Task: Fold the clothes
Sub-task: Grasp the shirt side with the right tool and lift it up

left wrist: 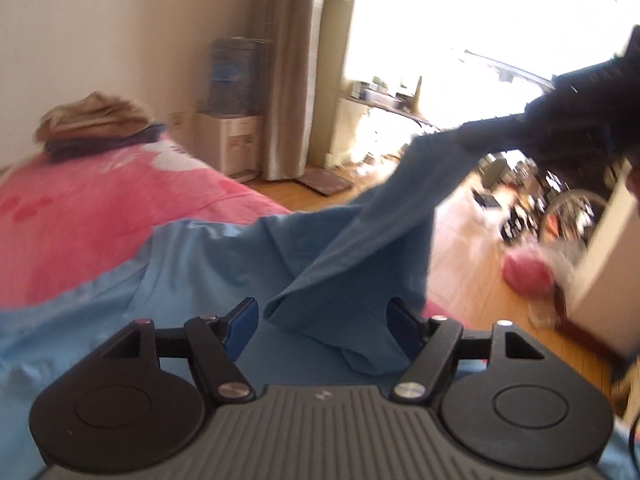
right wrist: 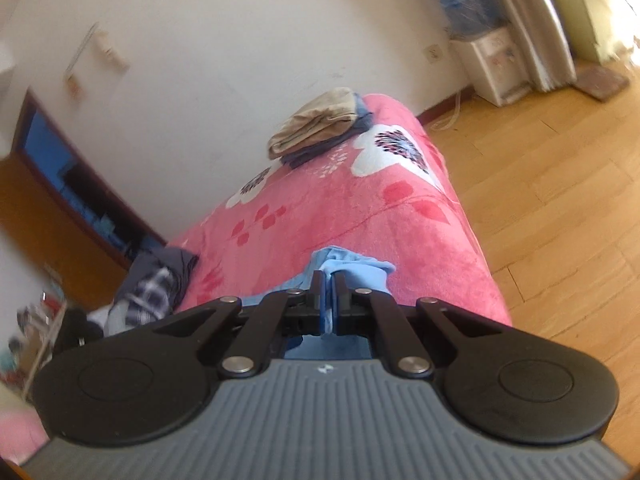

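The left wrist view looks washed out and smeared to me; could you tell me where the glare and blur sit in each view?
Left wrist view: the window is blown out white, and the blue shirt and floor are motion-smeared. Right wrist view: evenly lit, the pink blanket fairly sharp, blur only toward the edges.

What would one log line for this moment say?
left gripper: open | right gripper: shut on blue garment | garment lifted over pink blanket

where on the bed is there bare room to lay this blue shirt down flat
The widest bare patch of the pink blanket lies between the folded stack at the far end and the blue shirt. The wall-side near corner is crowded by a dark plaid heap.
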`<state>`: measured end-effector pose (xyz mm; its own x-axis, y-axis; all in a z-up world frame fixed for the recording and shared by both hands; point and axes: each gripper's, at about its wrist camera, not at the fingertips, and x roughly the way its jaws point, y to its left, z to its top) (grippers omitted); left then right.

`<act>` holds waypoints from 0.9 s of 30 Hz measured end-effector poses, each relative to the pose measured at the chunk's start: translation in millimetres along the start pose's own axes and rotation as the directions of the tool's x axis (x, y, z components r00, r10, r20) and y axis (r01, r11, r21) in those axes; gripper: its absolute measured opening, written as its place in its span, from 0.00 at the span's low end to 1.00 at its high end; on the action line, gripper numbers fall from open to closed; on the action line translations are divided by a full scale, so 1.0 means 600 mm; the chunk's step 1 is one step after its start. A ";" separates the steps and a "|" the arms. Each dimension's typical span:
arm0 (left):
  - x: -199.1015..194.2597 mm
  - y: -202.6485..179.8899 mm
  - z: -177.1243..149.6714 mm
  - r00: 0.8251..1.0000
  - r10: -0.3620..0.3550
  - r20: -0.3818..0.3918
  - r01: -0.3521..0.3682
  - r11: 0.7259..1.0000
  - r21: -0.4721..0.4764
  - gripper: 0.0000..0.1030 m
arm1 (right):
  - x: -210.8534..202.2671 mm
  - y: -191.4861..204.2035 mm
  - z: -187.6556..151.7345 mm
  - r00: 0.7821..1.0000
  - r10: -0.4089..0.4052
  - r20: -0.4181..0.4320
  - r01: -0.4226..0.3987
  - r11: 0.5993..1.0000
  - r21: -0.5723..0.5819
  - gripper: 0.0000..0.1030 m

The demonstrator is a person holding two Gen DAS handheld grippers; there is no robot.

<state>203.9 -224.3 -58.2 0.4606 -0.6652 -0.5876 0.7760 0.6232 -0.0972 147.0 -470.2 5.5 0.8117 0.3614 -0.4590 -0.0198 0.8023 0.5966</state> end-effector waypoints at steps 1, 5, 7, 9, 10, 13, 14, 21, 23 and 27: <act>0.000 -0.005 0.004 1.000 -0.015 -0.021 0.015 0.999 0.043 0.70 | 0.000 -0.002 0.000 1.000 0.008 -0.002 -0.008 1.000 -0.005 0.01; 0.009 -0.025 0.019 0.995 -0.022 -0.101 0.045 0.971 0.236 0.75 | 0.001 -0.011 0.000 0.999 0.041 -0.011 -0.041 0.999 -0.024 0.01; 0.021 -0.029 0.025 0.991 -0.009 -0.136 0.051 0.949 0.312 0.76 | 0.002 -0.015 0.000 0.998 0.058 -0.015 -0.058 0.998 -0.034 0.01; 0.035 -0.029 0.030 0.986 0.012 -0.168 0.051 0.929 0.366 0.76 | 0.006 -0.018 -0.001 0.997 0.077 -0.014 -0.077 0.996 -0.047 0.01; 0.043 -0.026 0.034 0.983 0.020 -0.181 0.051 0.923 0.382 0.76 | 0.006 -0.021 -0.001 0.996 0.090 -0.012 -0.090 0.995 -0.048 0.01; 0.060 -0.007 0.049 0.977 0.022 -0.210 0.061 0.924 0.378 0.76 | 0.006 -0.033 0.002 0.992 0.129 -0.006 -0.130 0.990 -0.049 0.01; 0.067 -0.002 0.053 0.975 0.015 -0.222 0.071 0.924 0.376 0.76 | 0.005 -0.036 0.002 0.990 0.143 -0.004 -0.143 0.989 -0.050 0.01; 0.108 -0.009 0.062 0.947 -0.037 -0.319 0.161 0.915 0.371 0.38 | 0.001 -0.067 0.007 0.973 0.229 0.023 -0.228 0.973 -0.031 0.01; 0.109 -0.009 0.061 0.949 -0.034 -0.315 0.144 0.931 0.336 0.04 | -0.002 -0.080 0.007 0.968 0.248 0.043 -0.248 0.969 -0.003 0.01; 0.073 -0.008 0.062 0.958 -0.074 -0.276 0.108 0.988 0.109 0.03 | -0.002 -0.101 0.010 0.964 0.250 0.087 -0.255 0.966 0.052 0.01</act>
<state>236.2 -271.9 -53.7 0.2650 -0.5700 -0.7777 0.8635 0.4992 -0.0717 150.8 -522.0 -26.1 0.8283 0.5080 -0.2363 -0.1959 0.6577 0.7273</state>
